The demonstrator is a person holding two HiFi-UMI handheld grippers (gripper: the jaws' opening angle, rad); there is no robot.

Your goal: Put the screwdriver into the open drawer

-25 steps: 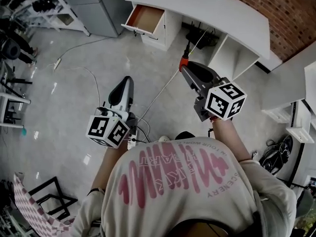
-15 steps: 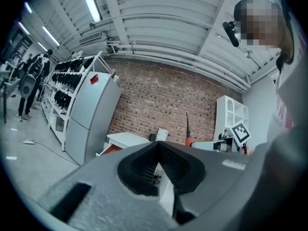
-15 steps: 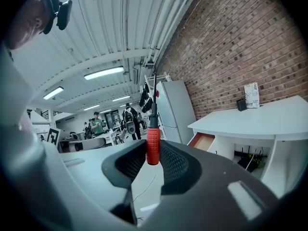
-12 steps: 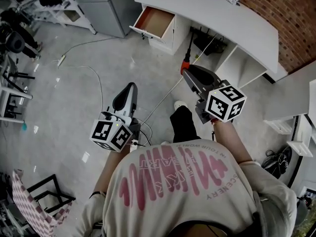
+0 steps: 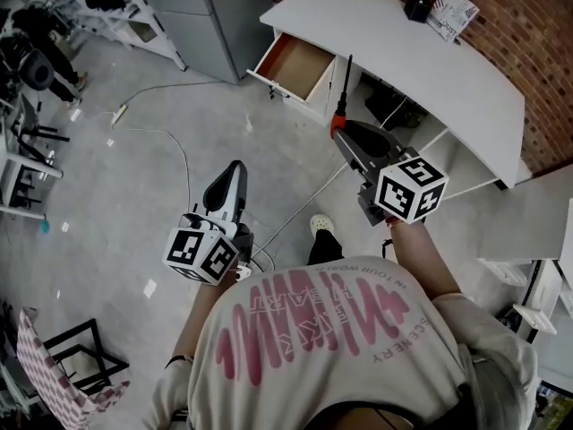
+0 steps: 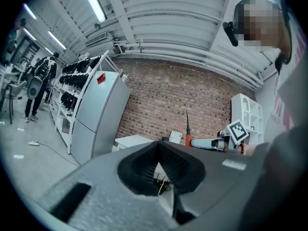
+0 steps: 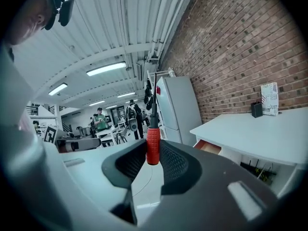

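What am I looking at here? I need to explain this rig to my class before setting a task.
There is no robot here. A person holds a pair of hand-held tongs in each hand. The wide picture comes from a camera on the person's head, looking steeply down. The other two come from cameras riding on each pair of tongs, looking along them. The right tongs grip a red-handled screwdriver, shaft pointing up. The left tongs are closed and empty. Ahead stands a white desk with its drawer pulled open. On the desktop sit a small dark container and a printed card.

workshop: brick wall, equipment racks, white desk, floor cable
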